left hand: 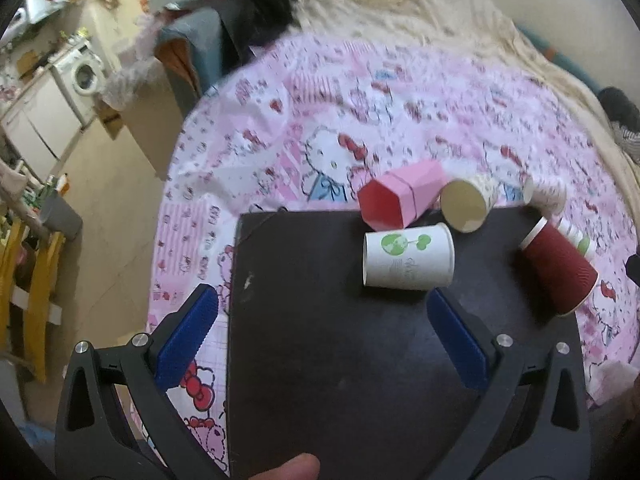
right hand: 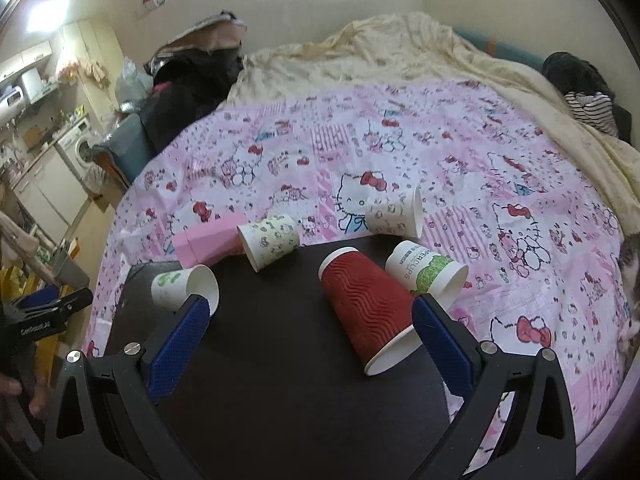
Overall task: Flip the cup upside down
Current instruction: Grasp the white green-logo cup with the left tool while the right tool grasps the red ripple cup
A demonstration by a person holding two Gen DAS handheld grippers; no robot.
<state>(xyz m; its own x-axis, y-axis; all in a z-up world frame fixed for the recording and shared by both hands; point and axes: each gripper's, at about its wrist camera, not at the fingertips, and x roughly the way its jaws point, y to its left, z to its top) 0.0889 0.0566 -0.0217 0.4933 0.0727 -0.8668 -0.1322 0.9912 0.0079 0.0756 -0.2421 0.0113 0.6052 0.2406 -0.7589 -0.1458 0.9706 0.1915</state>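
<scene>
Several paper cups lie on their sides on and around a dark board (left hand: 328,352) (right hand: 280,360) on a pink Hello Kitty sheet. A white cup with a green tree print (left hand: 408,258) (right hand: 182,286) lies just ahead of my open, empty left gripper (left hand: 322,300). A red ribbed cup (right hand: 370,312) (left hand: 560,272) lies between the fingers of my open right gripper (right hand: 310,306), mouth toward me, not gripped. A white-green cup (right hand: 428,266), two patterned cups (right hand: 270,240) (right hand: 396,210) and a pink hexagonal cup (left hand: 400,196) (right hand: 208,242) lie beyond.
The pink sheet (right hand: 440,152) covers a bed with a cream blanket (right hand: 400,48) behind. A person in a striped top (right hand: 588,104) lies at far right. A chair with clothes (left hand: 208,48) and a washing machine (left hand: 82,74) stand to the left.
</scene>
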